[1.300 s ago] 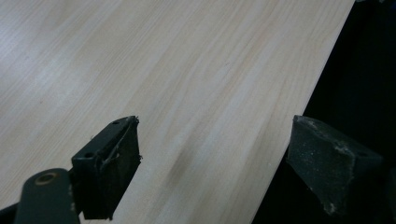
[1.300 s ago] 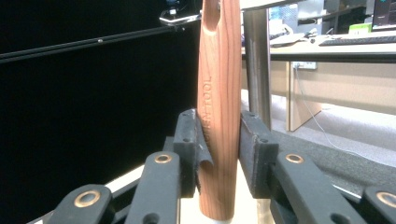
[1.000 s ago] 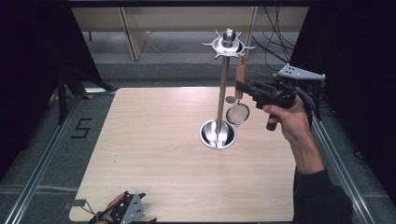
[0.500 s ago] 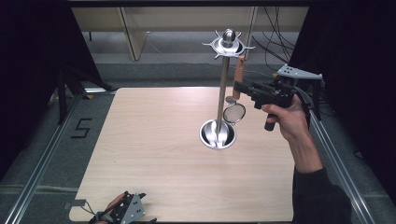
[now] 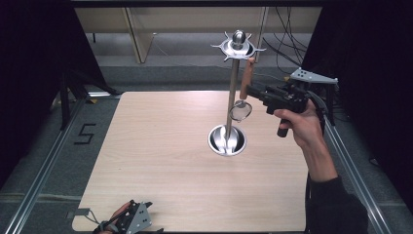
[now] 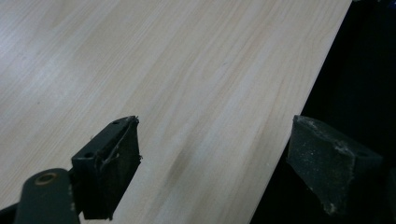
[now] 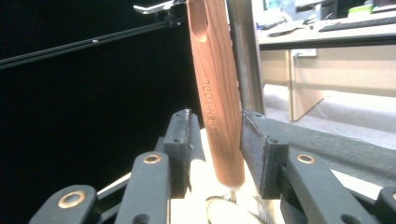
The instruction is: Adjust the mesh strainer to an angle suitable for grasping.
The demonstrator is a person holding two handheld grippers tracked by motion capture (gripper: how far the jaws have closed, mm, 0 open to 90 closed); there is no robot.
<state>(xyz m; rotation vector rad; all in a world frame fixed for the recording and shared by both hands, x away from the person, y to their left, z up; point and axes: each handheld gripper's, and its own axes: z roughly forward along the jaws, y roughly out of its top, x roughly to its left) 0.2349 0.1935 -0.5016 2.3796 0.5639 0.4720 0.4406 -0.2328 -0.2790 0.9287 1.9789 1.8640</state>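
A steel utensil stand [image 5: 234,92] rises from a round base [image 5: 227,140] to a ring of hooks [image 5: 238,45]. Beside the pole, a small strainer [image 5: 240,111] with a wooden handle [image 5: 247,78] stands upright, its top just under a hook. My right gripper [image 5: 249,90] has this handle [image 7: 212,70] between its jaws. The jaws have just been opening, and the left pad [image 7: 184,140] stands clear of the wood. My left gripper [image 5: 131,219] rests at the table's near left edge. Its jaws are wide open [image 6: 215,163] with nothing between them.
The wooden table [image 5: 160,146] is bare apart from the stand. Metal rails [image 5: 46,161] run along both sides, and dark curtains flank them. Cables and a shelf [image 5: 146,39] lie beyond the far edge.
The right gripper's jaws have parted a little around the wooden handle. The strainer's head has swung slightly left toward the pole. The left gripper has not moved.
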